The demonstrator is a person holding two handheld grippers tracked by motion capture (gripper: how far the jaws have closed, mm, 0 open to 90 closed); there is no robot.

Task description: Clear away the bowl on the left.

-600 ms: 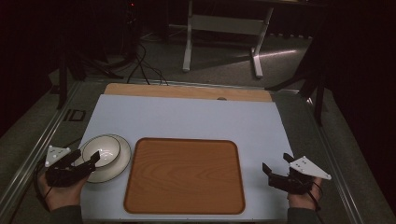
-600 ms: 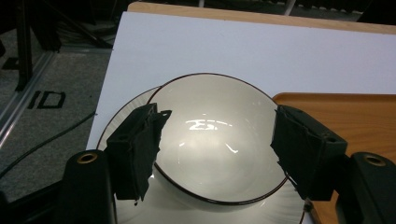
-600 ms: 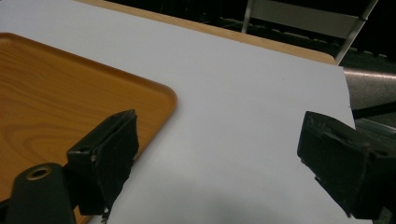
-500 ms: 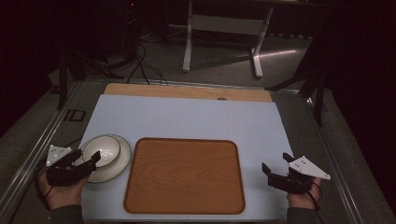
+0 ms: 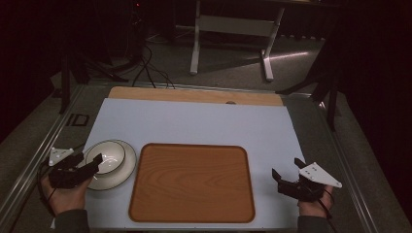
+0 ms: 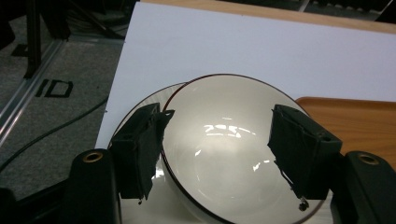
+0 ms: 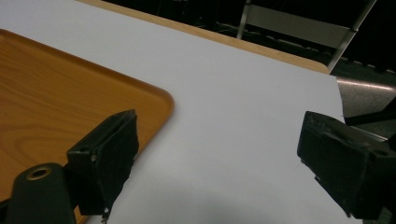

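A white bowl (image 5: 111,154) with a dark rim sits on a white plate (image 5: 119,175) at the near left of the white mat. My left gripper (image 5: 90,162) is open right at the bowl's near side. In the left gripper view its jaws stand on either side of the bowl (image 6: 224,144), above the plate (image 6: 136,108). A wooden tray (image 5: 192,183) lies empty in the middle. My right gripper (image 5: 286,168) is open over the mat to the right of the tray, nothing between its jaws (image 7: 219,119). The tray's corner (image 7: 56,88) is beside its left jaw.
The white mat (image 5: 204,124) covers a wooden board (image 5: 194,95) on a grey table. A metal rail (image 5: 29,170) runs along the left edge. Cables and a white frame stand (image 5: 233,29) are on the dark floor beyond the table.
The left gripper has edged slightly forward at the bowl. The right gripper has not moved.
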